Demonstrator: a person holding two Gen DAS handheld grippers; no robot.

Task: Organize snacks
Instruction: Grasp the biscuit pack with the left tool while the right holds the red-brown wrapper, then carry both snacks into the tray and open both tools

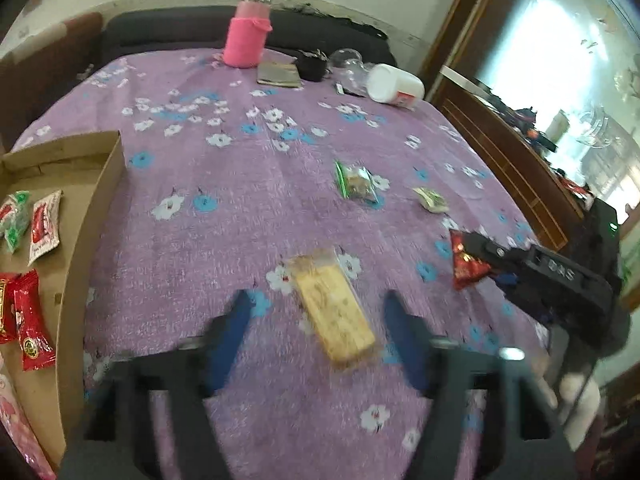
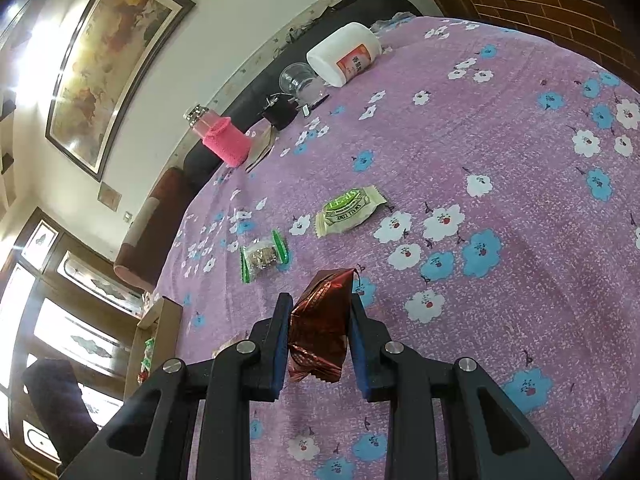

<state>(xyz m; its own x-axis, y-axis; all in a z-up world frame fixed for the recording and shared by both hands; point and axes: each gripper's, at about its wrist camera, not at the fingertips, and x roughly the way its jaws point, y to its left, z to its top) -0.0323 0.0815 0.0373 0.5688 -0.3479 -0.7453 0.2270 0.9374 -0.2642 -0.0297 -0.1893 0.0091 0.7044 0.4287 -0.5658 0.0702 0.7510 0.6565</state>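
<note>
My left gripper (image 1: 318, 300) is open, its jaws on either side of a clear-wrapped yellow biscuit bar (image 1: 334, 308) lying on the purple flowered tablecloth (image 1: 240, 184). My right gripper (image 2: 320, 300) is shut on a red foil snack packet (image 2: 320, 328) and holds it above the cloth; the same gripper and packet (image 1: 468, 260) show at the right of the left wrist view. A green-edged clear snack bag (image 1: 356, 182) (image 2: 264, 256) and a pale green packet (image 1: 431, 199) (image 2: 350, 210) lie mid-table. A cardboard box (image 1: 100, 200) at the left holds several red and green snack packets (image 1: 34, 320).
At the far edge stand a pink-sleeved bottle (image 1: 246, 36) (image 2: 224, 140), a white jar on its side (image 1: 394, 84) (image 2: 346, 54), a clear glass (image 2: 298, 78), a small black item (image 1: 312, 66) and a grey pouch (image 1: 279, 75). A wooden cabinet (image 1: 500, 160) is on the right.
</note>
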